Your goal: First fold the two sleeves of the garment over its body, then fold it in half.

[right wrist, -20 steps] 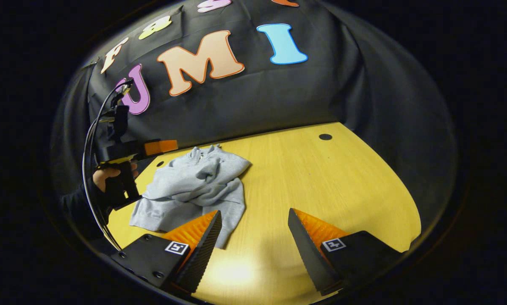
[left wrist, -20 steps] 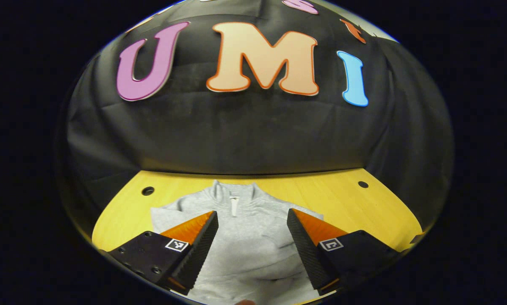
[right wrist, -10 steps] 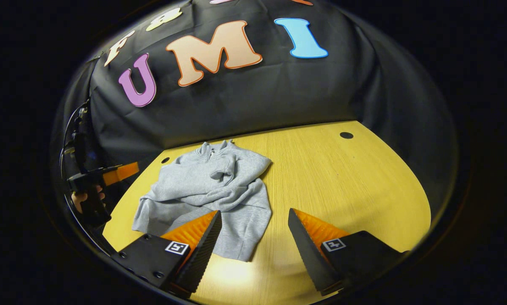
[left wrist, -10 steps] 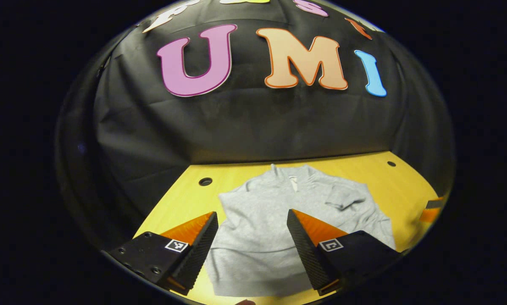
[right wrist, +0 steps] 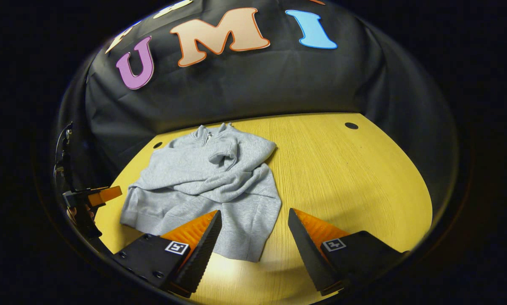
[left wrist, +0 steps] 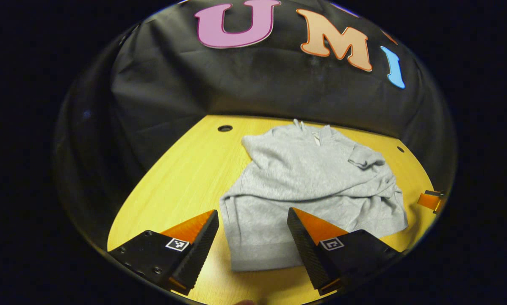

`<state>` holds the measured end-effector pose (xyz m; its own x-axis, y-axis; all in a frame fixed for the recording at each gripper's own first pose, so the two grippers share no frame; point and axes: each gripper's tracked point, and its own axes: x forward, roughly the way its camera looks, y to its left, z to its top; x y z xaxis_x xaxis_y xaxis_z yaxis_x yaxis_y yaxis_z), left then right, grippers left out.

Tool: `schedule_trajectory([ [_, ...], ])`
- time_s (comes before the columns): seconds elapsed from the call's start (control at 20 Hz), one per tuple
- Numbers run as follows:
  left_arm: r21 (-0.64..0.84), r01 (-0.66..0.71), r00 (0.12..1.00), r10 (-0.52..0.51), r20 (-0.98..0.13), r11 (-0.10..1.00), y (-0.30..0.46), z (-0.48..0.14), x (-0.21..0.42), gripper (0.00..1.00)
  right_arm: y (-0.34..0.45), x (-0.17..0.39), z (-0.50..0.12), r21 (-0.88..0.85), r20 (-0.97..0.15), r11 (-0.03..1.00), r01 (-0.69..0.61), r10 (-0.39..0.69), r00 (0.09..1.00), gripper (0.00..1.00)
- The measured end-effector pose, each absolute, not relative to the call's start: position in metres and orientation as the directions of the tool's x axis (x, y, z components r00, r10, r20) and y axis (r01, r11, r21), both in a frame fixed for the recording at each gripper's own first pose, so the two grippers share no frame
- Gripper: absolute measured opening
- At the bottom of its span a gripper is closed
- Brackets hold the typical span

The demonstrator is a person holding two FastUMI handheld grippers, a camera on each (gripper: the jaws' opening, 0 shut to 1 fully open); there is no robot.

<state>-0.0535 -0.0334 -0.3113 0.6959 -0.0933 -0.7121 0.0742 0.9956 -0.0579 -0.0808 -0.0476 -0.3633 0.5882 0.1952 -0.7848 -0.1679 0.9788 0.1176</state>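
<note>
Step in hand, by the look of it: both sleeves lie across the chest, so the half-fold comes next; neither tool has a hold yet.

1. Left gripper [left wrist: 252, 248]: fingers spread, nothing between them, above the near-left corner of the sweater's bottom hem. In the right gripper view it sits at the far left edge [right wrist: 93, 198], a hand behind it.
2. Right gripper [right wrist: 253, 248]: fingers spread, empty, above the near-right hem corner. Its tip shows at the right edge of the left gripper view [left wrist: 429, 200].
3. Sweater [left wrist: 308, 190]: grey, collar away from the person, hem nearest, lying on the yellow table [right wrist: 346, 178] toward its left half. Hem band [left wrist: 264, 256] looks flat and free of the sleeves.
4. Sleeves [right wrist: 219, 186]: crossed over the body; one cuff [left wrist: 365, 160] is bunched up near the collar, not flat.
5. Collar [left wrist: 310, 131]: short zip, near the table's far edge, in front of the black cloth wall.

Procedure (advice):
- Take one hem corner per tool, approx. level w/ each other; pinch all layers of the band, not the top layer alone.
- Lift low, carry fwd together toward the collar; uneven travel will skew the fold.
- Risk: bunched cuff may leave a lump; crossed sleeves may slide out if the hem is raised too high.
</note>
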Motion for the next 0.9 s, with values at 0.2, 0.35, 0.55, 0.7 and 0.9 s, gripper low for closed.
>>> schedule_trajectory([
  [0.2, -0.085, 0.049, 0.637, -0.097, -0.765, 0.995, -0.026, -0.345, -0.069, 0.96, -0.044, -0.087, -0.380, 0.095, -0.812, 0.982, -0.165, 0.172, 0.558, 0.98],
  [0.35, -0.091, 0.034, 0.608, -0.093, -0.788, 0.995, -0.022, -0.359, -0.077, 0.96, -0.043, -0.091, -0.393, 0.073, -0.829, 0.983, -0.167, 0.153, 0.537, 0.99],
  [0.55, -0.084, 0.038, 0.608, -0.089, -0.789, 0.996, -0.021, -0.363, -0.079, 0.96, -0.045, -0.100, -0.408, 0.025, -0.859, 0.982, -0.185, 0.115, 0.500, 0.98],
  [0.7, -0.076, 0.044, 0.607, -0.087, -0.790, 0.996, -0.020, -0.364, -0.079, 0.96, -0.041, -0.106, -0.418, 0.005, -0.872, 0.978, -0.207, 0.106, 0.478, 0.98],
  [0.9, -0.076, 0.040, 0.614, -0.085, -0.785, 0.996, -0.023, -0.363, -0.080, 0.95, -0.033, -0.112, -0.428, 0.006, -0.884, 0.975, -0.221, 0.108, 0.454, 0.98],
])
